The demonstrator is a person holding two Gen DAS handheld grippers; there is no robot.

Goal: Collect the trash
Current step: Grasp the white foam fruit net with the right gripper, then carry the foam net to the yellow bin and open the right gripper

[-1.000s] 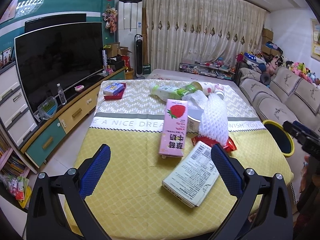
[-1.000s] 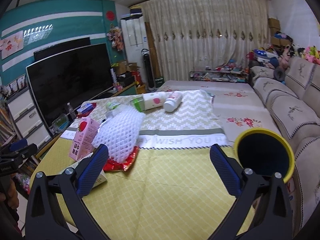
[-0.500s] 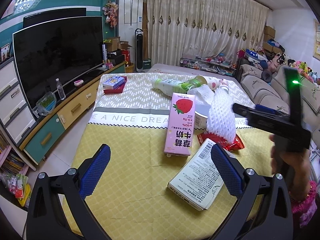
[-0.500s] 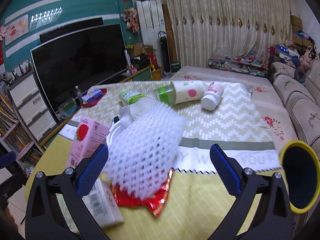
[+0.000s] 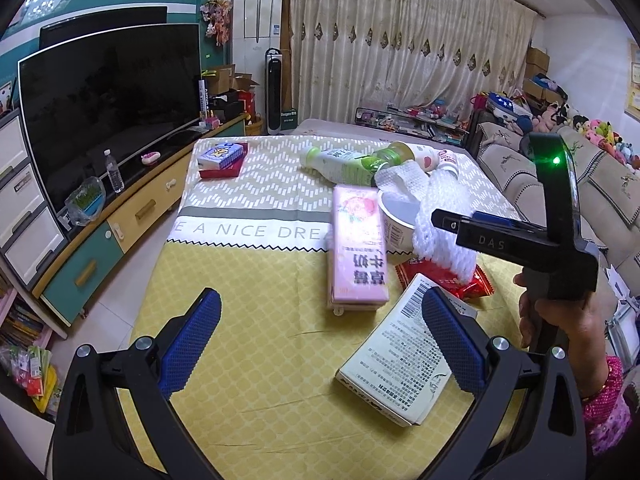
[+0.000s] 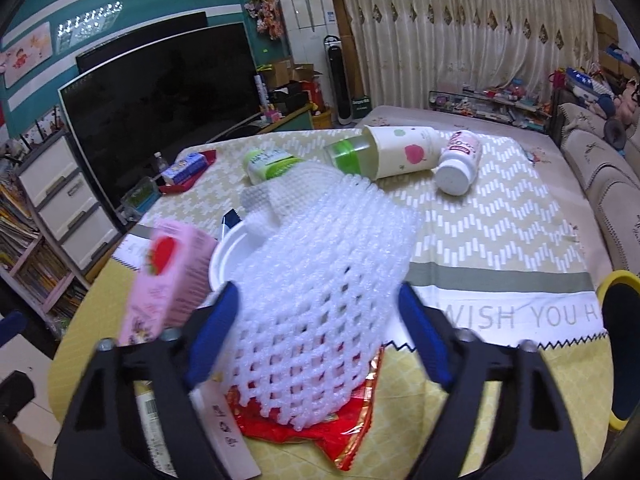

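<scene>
Two hand-held grippers over a cluttered desk, the right one straddling a white foam net.

On the yellow-clothed desk (image 5: 248, 332), the left hand-held gripper (image 5: 320, 338) hovers with its blue pads spread wide and nothing between them. Just ahead of it lies a pink strawberry milk carton (image 5: 356, 252), and to its right a flat printed box (image 5: 404, 354) reaches under the right pad. Beyond the carton sits a white bowl (image 5: 396, 220), with the white foam net (image 6: 320, 280) draped over its rim and onto a red wrapper (image 6: 320, 436). The right hand-held gripper (image 6: 316, 336) is low over the net, its jaws apart on either side of it, not pinching it. Farther back lie a green-capped bottle (image 6: 392, 152) and a small white bottle (image 6: 458, 162). A yellow-rimmed bin (image 6: 618, 356) stands at the desk's right edge.
</scene>
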